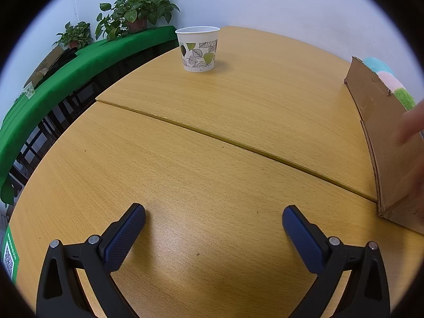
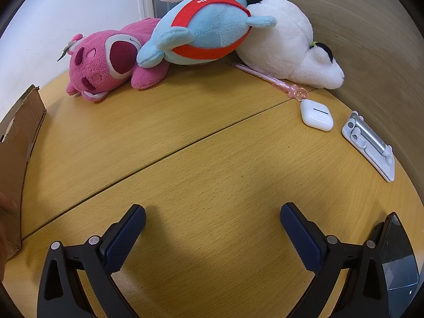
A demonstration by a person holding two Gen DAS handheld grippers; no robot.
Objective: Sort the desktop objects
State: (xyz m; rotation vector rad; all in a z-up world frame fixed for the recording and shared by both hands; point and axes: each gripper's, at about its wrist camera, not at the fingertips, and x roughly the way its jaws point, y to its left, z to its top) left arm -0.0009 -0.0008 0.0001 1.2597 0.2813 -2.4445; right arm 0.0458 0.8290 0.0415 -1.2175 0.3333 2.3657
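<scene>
Left hand-held gripper (image 1: 213,218) spread wide over bare worktop (image 1: 201,143), gripping nothing; paper cup (image 1: 198,49) upright far ahead, cardboard box (image 1: 381,143) at right. Right hand-held gripper (image 2: 212,217) likewise spread and empty. Beyond it: pink plush (image 2: 106,66), blue plush (image 2: 209,30), white plush (image 2: 286,42), pink pen (image 2: 267,78), earbud case (image 2: 316,114) just beside the pen's end.

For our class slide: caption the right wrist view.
Open right gripper faces plush toys, pink pen, earbud case.
</scene>
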